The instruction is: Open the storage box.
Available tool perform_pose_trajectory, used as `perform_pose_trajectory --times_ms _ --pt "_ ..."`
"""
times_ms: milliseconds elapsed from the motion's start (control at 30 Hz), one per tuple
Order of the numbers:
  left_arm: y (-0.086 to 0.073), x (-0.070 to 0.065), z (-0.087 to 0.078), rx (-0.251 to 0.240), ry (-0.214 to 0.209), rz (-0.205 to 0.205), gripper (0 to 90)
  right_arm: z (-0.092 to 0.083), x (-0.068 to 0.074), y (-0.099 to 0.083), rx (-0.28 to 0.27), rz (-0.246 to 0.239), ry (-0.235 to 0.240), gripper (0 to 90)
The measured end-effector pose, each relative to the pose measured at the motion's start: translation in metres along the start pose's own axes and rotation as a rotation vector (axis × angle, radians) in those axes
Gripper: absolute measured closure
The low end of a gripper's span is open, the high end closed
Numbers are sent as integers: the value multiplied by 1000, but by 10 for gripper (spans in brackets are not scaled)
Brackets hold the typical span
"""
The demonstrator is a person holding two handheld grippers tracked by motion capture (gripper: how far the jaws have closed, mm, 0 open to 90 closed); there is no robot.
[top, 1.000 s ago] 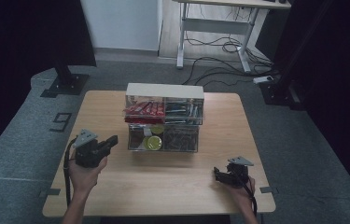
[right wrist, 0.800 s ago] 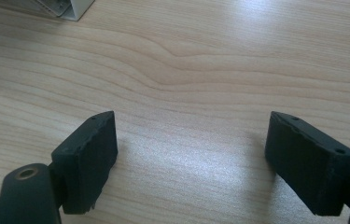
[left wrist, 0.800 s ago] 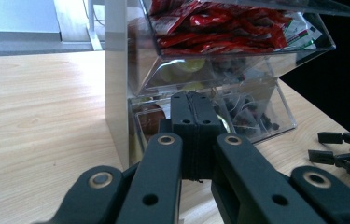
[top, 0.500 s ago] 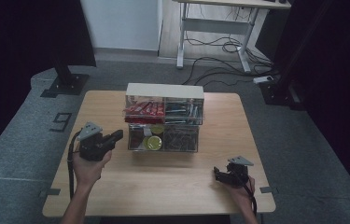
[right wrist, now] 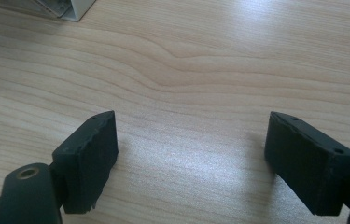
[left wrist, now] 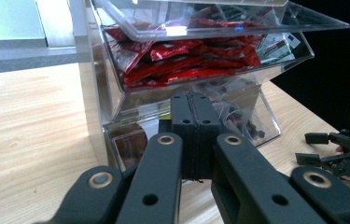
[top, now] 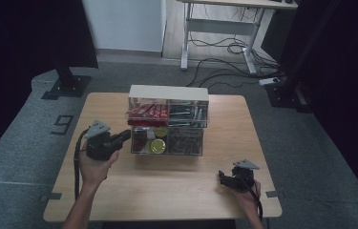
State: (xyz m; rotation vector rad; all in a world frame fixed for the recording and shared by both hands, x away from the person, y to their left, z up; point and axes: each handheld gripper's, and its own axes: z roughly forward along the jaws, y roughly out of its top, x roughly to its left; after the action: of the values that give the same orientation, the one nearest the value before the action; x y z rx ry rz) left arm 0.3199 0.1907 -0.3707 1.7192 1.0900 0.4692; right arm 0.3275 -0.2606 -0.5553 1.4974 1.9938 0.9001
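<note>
A clear plastic organiser (top: 168, 119) with tilt-out bins stands mid-table; its upper left bin holds red packets (left wrist: 196, 63), the lower bins hold small dark items and a yellow-lidded pot (top: 157, 145). My left gripper (top: 125, 136) is held just left of the organiser, pointing at its left end, its jaws pressed together with nothing between them (left wrist: 194, 121). My right gripper (top: 222, 180) rests on the table near the front right, its jaws wide apart over bare wood (right wrist: 191, 158). It also shows in the left gripper view as the far gripper (left wrist: 345, 149).
The wooden table (top: 176, 186) stands on grey carpet. Behind it are a desk frame (top: 219, 33) with loose cables and a dark stand base (top: 67, 86) at the back left. A black curtain hangs on the right.
My left gripper has risen and moved toward the organiser's left end. The right gripper has stayed where it was.
</note>
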Motion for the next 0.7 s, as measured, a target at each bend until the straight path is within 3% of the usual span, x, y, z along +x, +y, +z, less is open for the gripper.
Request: perform_pose_trajectory --times_ms 700 --pt "21 -5 22 8 -38 1 900 0 0 0 0 -1 0 177"
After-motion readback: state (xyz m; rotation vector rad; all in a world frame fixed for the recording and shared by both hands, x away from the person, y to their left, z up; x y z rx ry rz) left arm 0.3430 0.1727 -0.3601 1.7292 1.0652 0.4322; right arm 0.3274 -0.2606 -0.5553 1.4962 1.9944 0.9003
